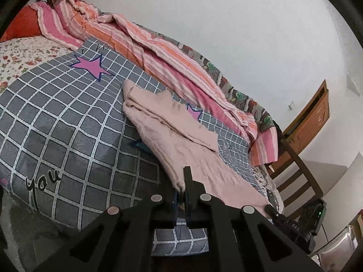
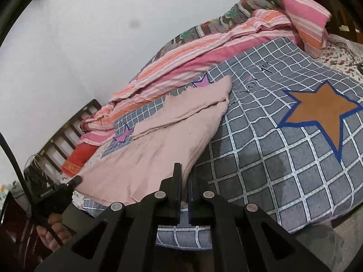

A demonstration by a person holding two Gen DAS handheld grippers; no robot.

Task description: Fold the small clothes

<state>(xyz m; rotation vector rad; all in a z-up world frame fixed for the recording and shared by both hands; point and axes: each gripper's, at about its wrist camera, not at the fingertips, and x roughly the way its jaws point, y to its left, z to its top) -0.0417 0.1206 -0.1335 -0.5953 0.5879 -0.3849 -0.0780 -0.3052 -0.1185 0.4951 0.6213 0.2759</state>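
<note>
The pale pink garment (image 1: pixel 181 136) lies on the grey checked blanket (image 1: pixel 68 117) of the bed, partly folded, one flap doubled back across its far end. Its near edge is pinched at two corners. The left gripper (image 1: pixel 181 187) has its jaws drawn narrow on one near corner, and the right gripper (image 2: pixel 185 181) has its jaws close together on the other. Holding both corners of one hem likely keeps that edge taut and straight, so it can be carried over onto the far part in one even fold.

The left wrist view alone shows a wooden chair (image 1: pixel 295 172) and wooden door (image 1: pixel 313 117) past the foot of the bed. The right wrist view alone shows the big orange star (image 2: pixel 322 113) on the blanket, the slatted headboard (image 2: pixel 68 131), and the person's left hand (image 2: pixel 54 229) holding the other gripper's handle. Both show the striped pink quilt (image 2: pixel 192 56) bunched along the wall.
</note>
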